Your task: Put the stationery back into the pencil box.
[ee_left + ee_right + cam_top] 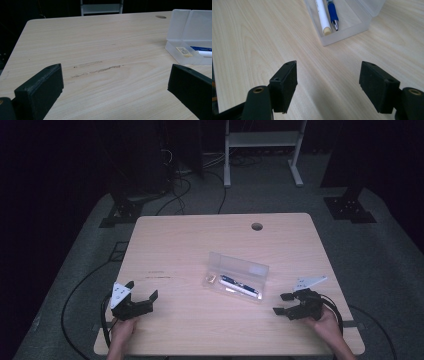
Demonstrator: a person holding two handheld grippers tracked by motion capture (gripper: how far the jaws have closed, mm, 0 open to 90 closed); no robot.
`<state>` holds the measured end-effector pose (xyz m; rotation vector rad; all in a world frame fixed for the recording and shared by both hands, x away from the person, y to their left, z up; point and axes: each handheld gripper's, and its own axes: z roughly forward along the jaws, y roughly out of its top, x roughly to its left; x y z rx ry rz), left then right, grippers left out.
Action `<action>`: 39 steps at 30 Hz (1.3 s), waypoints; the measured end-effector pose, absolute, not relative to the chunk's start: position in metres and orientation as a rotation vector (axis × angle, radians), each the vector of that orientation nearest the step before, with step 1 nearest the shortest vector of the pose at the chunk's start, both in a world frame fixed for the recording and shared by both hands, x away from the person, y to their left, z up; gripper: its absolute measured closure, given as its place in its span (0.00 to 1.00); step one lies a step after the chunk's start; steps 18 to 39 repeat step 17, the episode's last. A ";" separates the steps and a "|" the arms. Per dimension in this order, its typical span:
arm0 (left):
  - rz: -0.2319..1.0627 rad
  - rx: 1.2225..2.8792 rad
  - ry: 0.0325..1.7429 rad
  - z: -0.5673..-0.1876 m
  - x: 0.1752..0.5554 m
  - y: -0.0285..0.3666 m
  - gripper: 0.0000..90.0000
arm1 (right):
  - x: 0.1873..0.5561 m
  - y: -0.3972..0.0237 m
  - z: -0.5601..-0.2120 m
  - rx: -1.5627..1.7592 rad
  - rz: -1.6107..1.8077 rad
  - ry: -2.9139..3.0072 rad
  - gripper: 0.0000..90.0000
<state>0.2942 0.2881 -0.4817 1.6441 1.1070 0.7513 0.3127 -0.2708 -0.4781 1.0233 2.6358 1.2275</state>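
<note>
A clear plastic pencil case (235,276) lies open in the middle of the wooden table (175,245), its lid standing up at the back. Inside it lie a blue pen (332,12), a white pen (322,15) and a small eraser (184,51). My left gripper (144,290) rests near the table's front left, open, with bare wood between its jaws. At the front right my right gripper (283,303) is open too, pointing at the case (342,22) from a short way off, nothing held.
A round cable hole (257,226) sits near the table's far edge. Faint scuff marks (97,69) streak the wood ahead of the left gripper. Beyond the table stand a white frame (262,150) and black stand feet (350,207) on grey floor.
</note>
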 end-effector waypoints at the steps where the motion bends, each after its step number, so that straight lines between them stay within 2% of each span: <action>1: 0.752 1.645 1.107 -0.482 0.294 0.288 0.00 | 0.310 -0.273 -0.479 1.032 1.230 2.629 0.33; 17: 0.744 1.653 1.102 -0.482 0.295 0.288 0.00 | 0.287 -0.292 -0.488 1.091 1.303 2.558 0.33; 39: 0.744 1.653 1.102 -0.482 0.295 0.288 0.00 | 0.287 -0.292 -0.488 1.091 1.303 2.558 0.33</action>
